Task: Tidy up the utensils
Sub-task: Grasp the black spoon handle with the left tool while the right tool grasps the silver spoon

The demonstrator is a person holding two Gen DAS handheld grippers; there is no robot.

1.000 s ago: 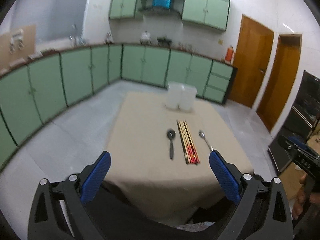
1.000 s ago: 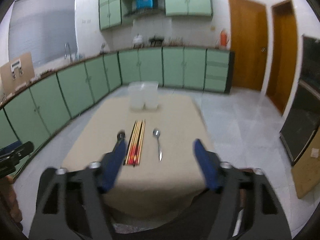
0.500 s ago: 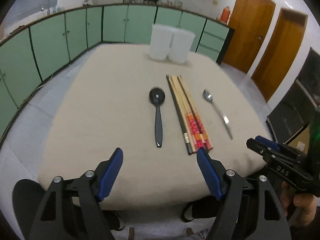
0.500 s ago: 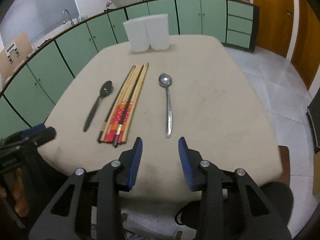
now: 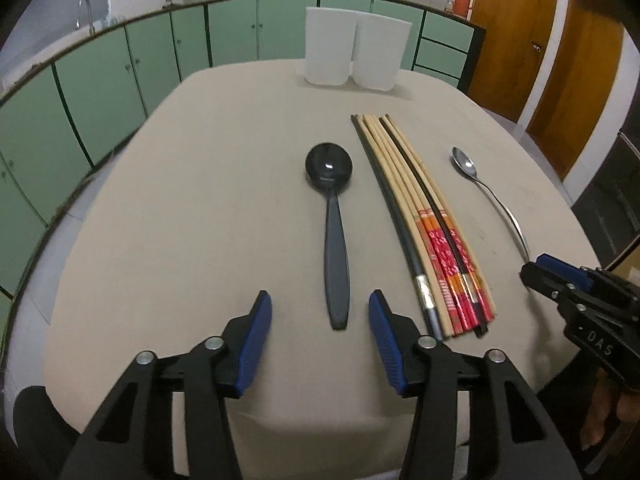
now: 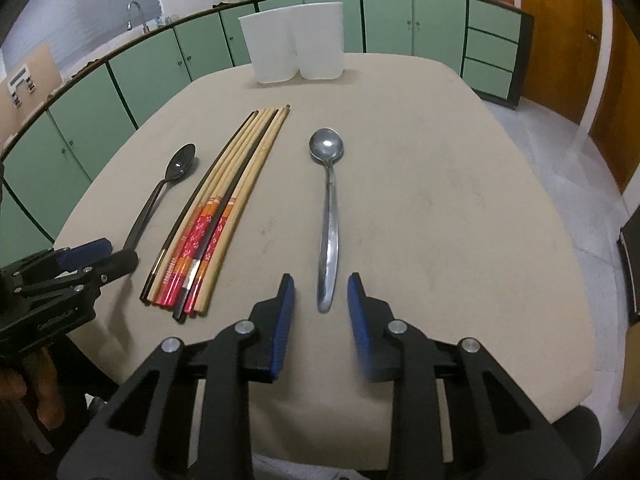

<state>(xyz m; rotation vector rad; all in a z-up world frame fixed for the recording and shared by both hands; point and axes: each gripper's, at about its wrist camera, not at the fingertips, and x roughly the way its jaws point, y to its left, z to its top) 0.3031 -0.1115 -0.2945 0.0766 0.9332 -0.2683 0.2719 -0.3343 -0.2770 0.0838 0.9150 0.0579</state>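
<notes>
Black spoon (image 5: pixel 334 240) flat on tan tablecloth (image 5: pixel 200 200), bowl away, handle end toward near edge. Bundle of chopsticks (image 5: pixel 420 216) just beside it, toward the metal spoon (image 6: pixel 329 216), which lies on the far side of the bundle, same orientation. Two white containers (image 5: pixel 356 54) upright and touching at far end of table, well apart from all utensils. Nothing sorted yet.

Left gripper (image 5: pixel 320 316): straddles tip of black spoon handle, jaws closing, blue pads still clear of handle on both sides. Nothing held. Right gripper (image 6: pixel 320 296): straddles tip of metal spoon handle, jaws closing, narrower gap, pads near but not visibly touching. Nothing held.

Change over last second: a second ago both wrist views sat high, showing whole table and kitchen cabinets (image 5: pixel 100 80), jaws wide. Half a second ago closer, utensils ahead of fingertips. Now low at near edge, each handle end inside its jaw gap, gaps much reduced.

Meaning for task, as judgement: approach finished, grasp phase begun on both spoons at once. Likely next need: pads down to cloth level before closure, since handles lie thin and flat; slip risk higher on metal spoon. Chopsticks untouched, probably a later step.
</notes>
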